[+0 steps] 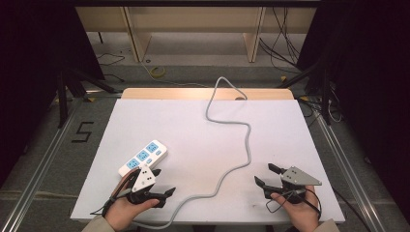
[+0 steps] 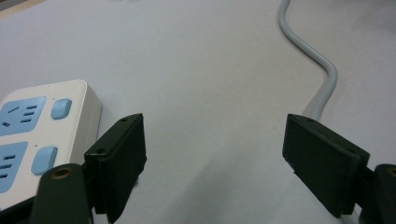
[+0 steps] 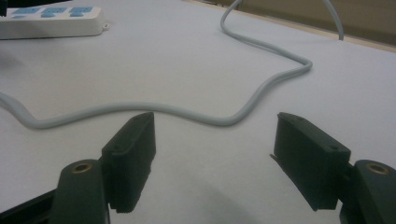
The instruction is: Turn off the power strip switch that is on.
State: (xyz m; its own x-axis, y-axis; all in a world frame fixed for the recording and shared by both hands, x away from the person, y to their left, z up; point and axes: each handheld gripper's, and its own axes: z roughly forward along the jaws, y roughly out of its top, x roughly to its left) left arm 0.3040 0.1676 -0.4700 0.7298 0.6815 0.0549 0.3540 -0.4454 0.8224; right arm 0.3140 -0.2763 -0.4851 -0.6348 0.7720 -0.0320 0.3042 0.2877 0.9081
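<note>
A white power strip with blue sockets lies on the near left of the white table, its grey cord snaking across the middle and off the far edge. The left gripper rests just beside the strip's near end, jaws spread wide with nothing between them. The right gripper sits well apart at the near right, jaws likewise spread and empty, facing the cord.
</note>
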